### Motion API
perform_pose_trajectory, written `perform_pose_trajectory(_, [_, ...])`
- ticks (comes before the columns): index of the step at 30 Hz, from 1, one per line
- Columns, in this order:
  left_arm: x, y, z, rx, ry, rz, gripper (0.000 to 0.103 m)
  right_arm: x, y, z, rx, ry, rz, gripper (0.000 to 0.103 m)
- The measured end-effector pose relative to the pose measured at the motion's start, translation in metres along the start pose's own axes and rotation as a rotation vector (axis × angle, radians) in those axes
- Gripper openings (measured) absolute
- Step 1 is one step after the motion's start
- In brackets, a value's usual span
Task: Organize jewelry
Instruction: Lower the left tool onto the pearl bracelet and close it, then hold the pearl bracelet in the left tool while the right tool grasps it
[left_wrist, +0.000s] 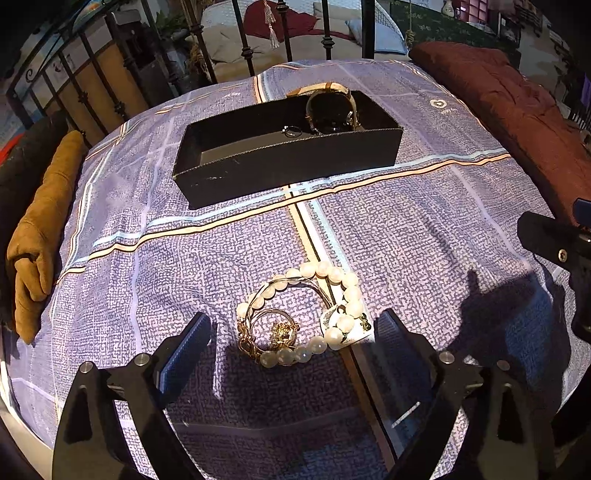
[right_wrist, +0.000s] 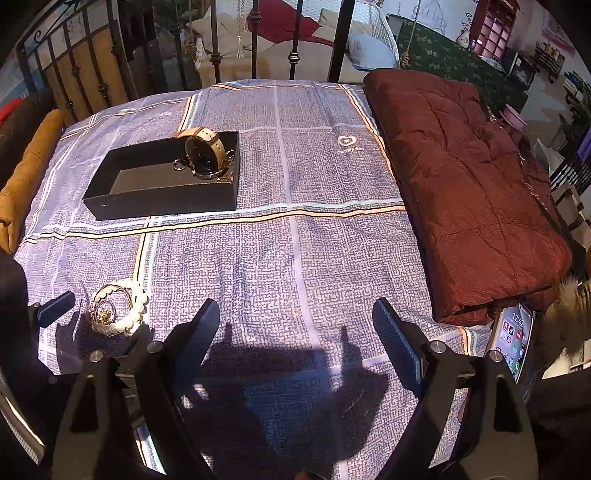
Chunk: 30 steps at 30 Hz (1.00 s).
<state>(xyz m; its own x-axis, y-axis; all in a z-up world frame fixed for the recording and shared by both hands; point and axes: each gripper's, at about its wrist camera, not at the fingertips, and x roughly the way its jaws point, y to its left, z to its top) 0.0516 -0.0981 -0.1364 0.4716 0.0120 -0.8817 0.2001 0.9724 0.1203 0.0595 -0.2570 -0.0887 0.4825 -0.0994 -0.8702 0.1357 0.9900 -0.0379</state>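
A pearl bracelet lies in a small heap with gold chain jewelry on the purple checked bedsheet. My left gripper is open, one fingertip on each side of the heap, with the pads not touching it. Further back stands an open black box holding a gold-strapped watch and a small ring. In the right wrist view my right gripper is open over bare sheet, with the heap of jewelry to its left and the box beyond.
A folded maroon quilt fills the bed's right side, with a lit phone at its near corner. A tan cushion lies along the left edge. A black metal bed rail stands behind the box.
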Motion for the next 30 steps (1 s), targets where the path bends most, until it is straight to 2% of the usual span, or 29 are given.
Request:
perform_pose_trajectory(3, [0.007, 0.002, -0.002, -0.016, 0.014, -0.018, 0.080, 0.002, 0.000, 0.001, 0.000, 0.003, 0.001, 0.084])
perform_pose_trajectory(9, [0.003, 0.002, -0.002, -0.020, -0.012, -0.062, 0.063, 0.007, 0.000, 0.000, 0.003, 0.011, 0.003, 0.084])
perform_pose_trajectory(14, [0.001, 0.012, 0.000, -0.051, -0.023, -0.094, 0.042, 0.011, 0.002, -0.002, 0.003, 0.022, 0.006, 0.084])
perform_pose_trajectory(16, [0.000, 0.016, -0.001, -0.057, -0.024, -0.114, 0.039, 0.012, 0.004, -0.003, 0.000, 0.025, 0.011, 0.084])
perform_pose_trajectory(24, [-0.017, 0.031, 0.001, -0.078, -0.065, -0.121, 0.038, 0.009, 0.020, -0.002, -0.030, 0.018, 0.034, 0.084])
perform_pose_trajectory(30, [-0.023, 0.051, 0.003, -0.105, -0.083, -0.096, 0.038, 0.004, 0.045, -0.002, -0.083, 0.005, 0.078, 0.084])
